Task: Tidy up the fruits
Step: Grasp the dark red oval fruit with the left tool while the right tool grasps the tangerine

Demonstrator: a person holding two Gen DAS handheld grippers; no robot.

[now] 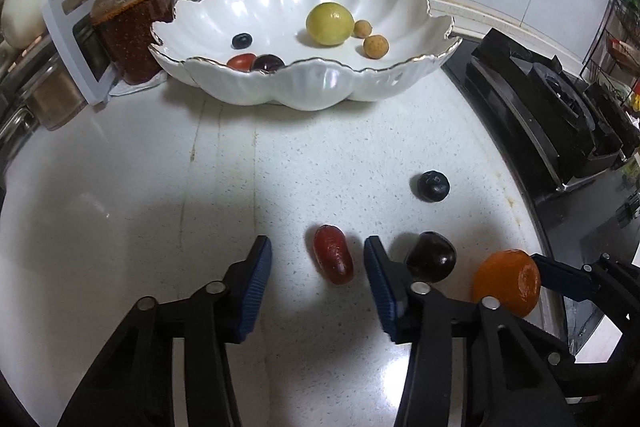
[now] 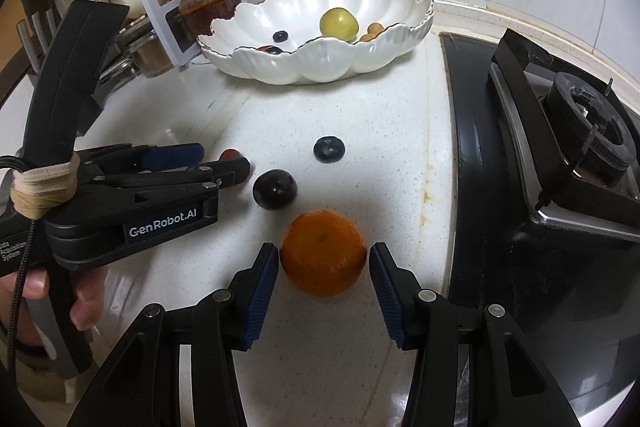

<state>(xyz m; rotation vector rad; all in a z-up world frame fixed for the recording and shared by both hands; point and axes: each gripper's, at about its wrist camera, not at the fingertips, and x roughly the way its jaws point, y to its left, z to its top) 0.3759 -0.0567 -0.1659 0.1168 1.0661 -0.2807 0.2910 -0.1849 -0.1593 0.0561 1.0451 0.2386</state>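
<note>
While both claws are spread, the right claw brackets the orange and the left claw the red fruit; closing, then transfer to the far bowl, is judged next.

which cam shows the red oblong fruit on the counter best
The left wrist view. The red oblong fruit lies whole on the counter between the open fingers of the left gripper. In the right wrist view, only a small red sliver peeks out behind that gripper's fingers.
</note>
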